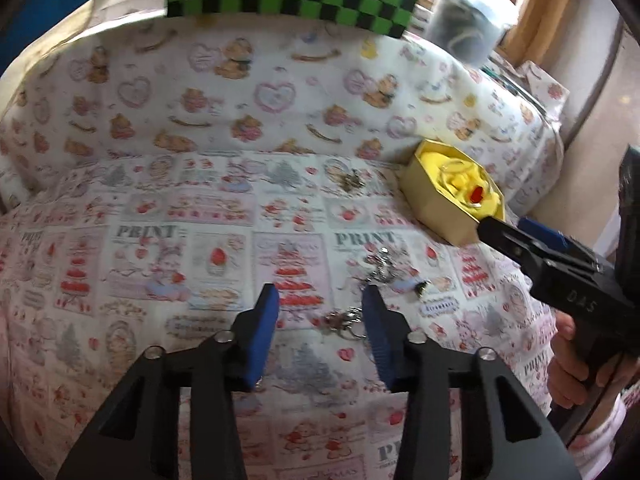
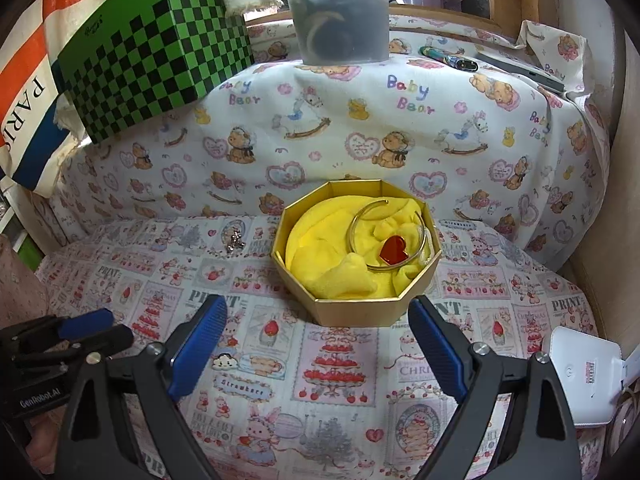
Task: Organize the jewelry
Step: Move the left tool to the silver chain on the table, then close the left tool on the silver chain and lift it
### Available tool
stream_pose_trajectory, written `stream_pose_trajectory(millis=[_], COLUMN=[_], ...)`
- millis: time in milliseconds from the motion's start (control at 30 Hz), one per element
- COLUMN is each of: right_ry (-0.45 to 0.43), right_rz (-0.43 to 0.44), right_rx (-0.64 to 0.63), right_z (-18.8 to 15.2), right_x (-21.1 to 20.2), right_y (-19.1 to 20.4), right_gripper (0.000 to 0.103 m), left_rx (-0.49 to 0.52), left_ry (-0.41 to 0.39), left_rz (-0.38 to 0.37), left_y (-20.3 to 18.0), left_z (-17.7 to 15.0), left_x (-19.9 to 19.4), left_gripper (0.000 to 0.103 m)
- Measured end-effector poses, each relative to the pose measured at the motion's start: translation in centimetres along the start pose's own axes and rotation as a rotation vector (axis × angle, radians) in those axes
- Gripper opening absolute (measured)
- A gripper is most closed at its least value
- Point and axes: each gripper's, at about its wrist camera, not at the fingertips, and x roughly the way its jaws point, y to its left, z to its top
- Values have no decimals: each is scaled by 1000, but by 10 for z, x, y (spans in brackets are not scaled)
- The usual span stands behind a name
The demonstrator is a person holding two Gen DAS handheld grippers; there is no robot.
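while the left gripper (image 1: 320, 304) hangs half-open over a silver charm (image 1: 344, 322) on the cloth (image 1: 160, 240), nothing clamped, and the right gripper (image 2: 316, 316) waits wide apart before the gold box (image 2: 356, 312), lower, straddle, then close.

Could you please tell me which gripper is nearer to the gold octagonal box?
The right. The right gripper, open, faces the gold octagonal box just ahead of its fingers. The left gripper hovers over loose silver jewelry, farther from the box.
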Motion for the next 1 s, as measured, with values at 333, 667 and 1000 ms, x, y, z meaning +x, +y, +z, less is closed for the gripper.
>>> stream_pose_trajectory(millis=[333,667,1000], right_ry=[17,24,30], right_rz=[0,-1,-2], right_rx=[-9,-18,-23], right_z=[-1,-1,-2], right_x=[7,7,8], right_y=[2,3,3], right_gripper=[91,91,91], left_rx=[112,51,9], left_ry=[2,15,46], left_rz=[52,4,-88], left_y=[-20,-9,-4], left_z=[-8,-3,-3], left_x=[13,14,15], left_gripper=[18,0,0])
